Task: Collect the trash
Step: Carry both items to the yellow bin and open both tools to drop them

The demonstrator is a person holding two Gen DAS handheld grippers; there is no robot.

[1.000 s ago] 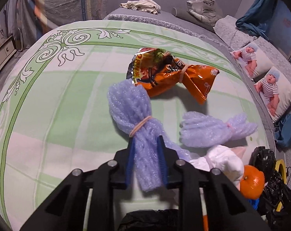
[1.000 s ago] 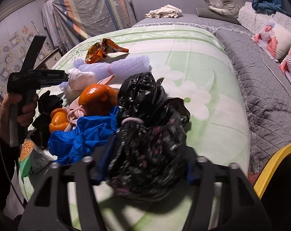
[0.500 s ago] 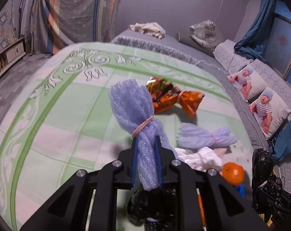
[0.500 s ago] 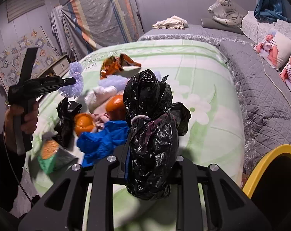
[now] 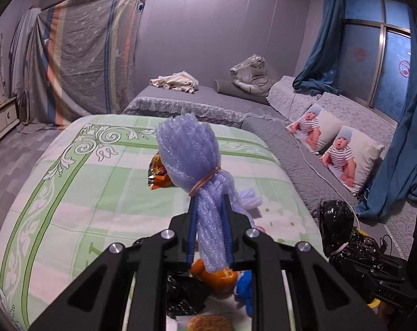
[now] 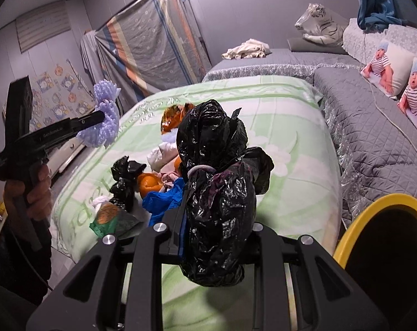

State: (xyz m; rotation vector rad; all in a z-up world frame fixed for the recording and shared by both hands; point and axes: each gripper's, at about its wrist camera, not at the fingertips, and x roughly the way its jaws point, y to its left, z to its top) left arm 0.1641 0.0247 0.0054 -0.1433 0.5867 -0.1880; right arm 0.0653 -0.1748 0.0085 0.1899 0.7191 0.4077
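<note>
Two bundles (image 5: 197,182) (image 6: 216,193) between tongs (image 5: 209,218) (image 6: 215,229).

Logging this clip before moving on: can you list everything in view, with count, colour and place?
foam net bundle: 1, lilac, held in air by left gripper
black bag bundle: 1, black, held by right gripper
second foam net: 1, lilac, on bedspread
snack wrapper: 1, orange, on bedspread
small black bag: 1, black, in trash pile
orange peels: at least 2, orange, in pile
blue bag: 1, blue, in pile
green packet: 1, green, near bed edge
bin: 1, yellow rim, beside bed
baby-print pillows: 2, white, on grey couch
left gripper: 1, black, shut
right gripper: 1, black, shut
</note>
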